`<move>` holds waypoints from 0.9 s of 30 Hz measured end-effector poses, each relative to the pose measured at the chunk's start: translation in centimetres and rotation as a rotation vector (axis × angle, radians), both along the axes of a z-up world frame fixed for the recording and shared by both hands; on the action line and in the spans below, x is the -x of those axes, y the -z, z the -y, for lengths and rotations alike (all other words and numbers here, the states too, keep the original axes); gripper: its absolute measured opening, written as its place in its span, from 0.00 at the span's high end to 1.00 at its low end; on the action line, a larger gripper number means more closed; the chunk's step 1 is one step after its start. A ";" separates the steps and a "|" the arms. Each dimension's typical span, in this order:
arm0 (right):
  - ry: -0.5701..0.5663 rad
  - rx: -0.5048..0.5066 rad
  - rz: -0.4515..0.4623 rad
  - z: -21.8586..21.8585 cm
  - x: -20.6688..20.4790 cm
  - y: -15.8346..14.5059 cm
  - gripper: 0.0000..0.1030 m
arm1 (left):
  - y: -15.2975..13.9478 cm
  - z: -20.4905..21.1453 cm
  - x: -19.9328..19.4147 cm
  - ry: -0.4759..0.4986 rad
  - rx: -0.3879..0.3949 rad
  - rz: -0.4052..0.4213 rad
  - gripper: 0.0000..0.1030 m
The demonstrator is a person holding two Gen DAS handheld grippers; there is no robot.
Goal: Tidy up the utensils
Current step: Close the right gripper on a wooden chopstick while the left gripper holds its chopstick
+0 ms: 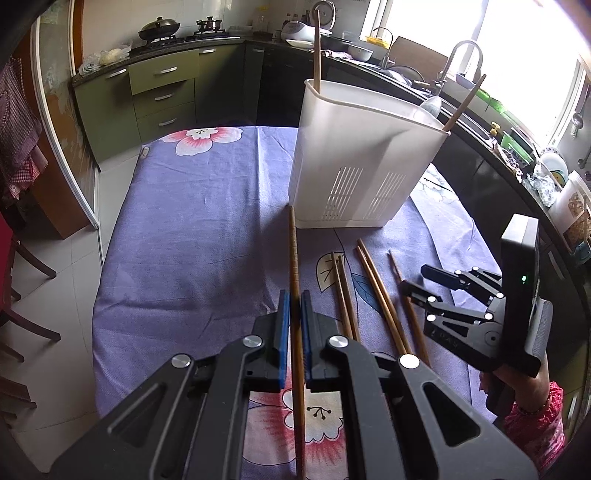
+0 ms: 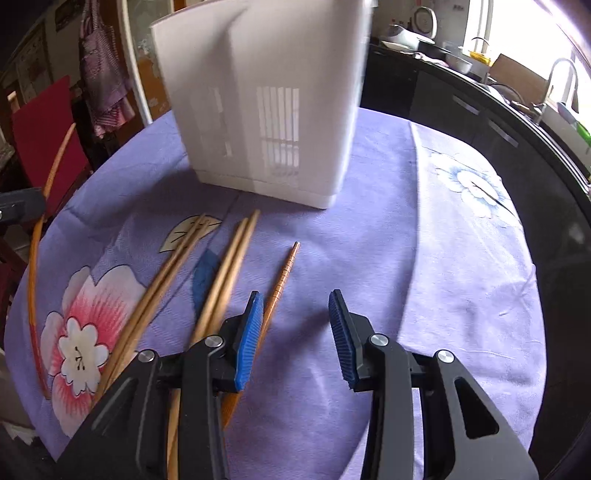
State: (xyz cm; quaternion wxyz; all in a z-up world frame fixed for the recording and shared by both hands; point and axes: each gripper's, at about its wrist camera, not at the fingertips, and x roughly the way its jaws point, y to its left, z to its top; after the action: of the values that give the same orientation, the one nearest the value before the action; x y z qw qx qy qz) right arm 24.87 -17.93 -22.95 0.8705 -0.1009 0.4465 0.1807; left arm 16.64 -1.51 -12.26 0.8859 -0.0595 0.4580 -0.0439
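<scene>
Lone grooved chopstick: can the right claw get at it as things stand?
Probably yes. The right claw is open, and the grooved chopstick lies uncovered beside its left pad, apart from the chopstick pair.

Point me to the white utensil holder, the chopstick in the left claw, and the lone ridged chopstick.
white utensil holder (image 1: 354, 155), left wrist view, front wall.
held chopstick (image 1: 293, 251), left wrist view, shaft ahead of pads.
ridged chopstick (image 2: 286, 269), right wrist view, ridged tip section.

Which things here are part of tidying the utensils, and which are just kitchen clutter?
For the job: held chopstick, loose chopsticks, white utensil holder, left hand-held gripper, right hand-held gripper.
Just about: wok, faucet, floral tablecloth.
</scene>
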 end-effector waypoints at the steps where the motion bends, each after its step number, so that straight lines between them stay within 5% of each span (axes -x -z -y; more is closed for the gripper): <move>1: 0.006 -0.015 -0.001 0.4 -0.1 -0.3 0.64 | 0.0 0.0 0.0 0.002 0.002 0.000 0.94; 10: -0.018 0.023 -0.085 -2.1 -0.6 0.5 0.64 | 0.0 0.1 0.0 0.016 0.011 0.003 0.94; 12: -0.011 0.012 -0.115 -2.0 -1.0 0.6 0.68 | -0.1 0.0 0.1 0.018 0.012 0.005 0.94; 14: -0.016 0.013 -0.131 -1.8 -1.2 0.5 0.85 | -0.3 0.0 0.1 0.021 0.013 0.010 0.94; 17: -0.016 -0.003 -0.158 -1.5 -1.5 0.4 0.91 | -0.5 -0.2 0.2 0.025 0.018 0.018 0.94; 27: 0.002 -0.149 -0.111 1.1 0.2 -3.1 0.94 | -1.4 -0.7 0.9 0.029 0.019 0.049 0.94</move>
State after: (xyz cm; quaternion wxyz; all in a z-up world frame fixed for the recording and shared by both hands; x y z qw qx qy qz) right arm 24.66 -18.99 -19.83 0.8497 -0.0251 0.4797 0.2177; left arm 15.69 -0.84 -10.87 0.8954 -0.0604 0.4367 -0.0624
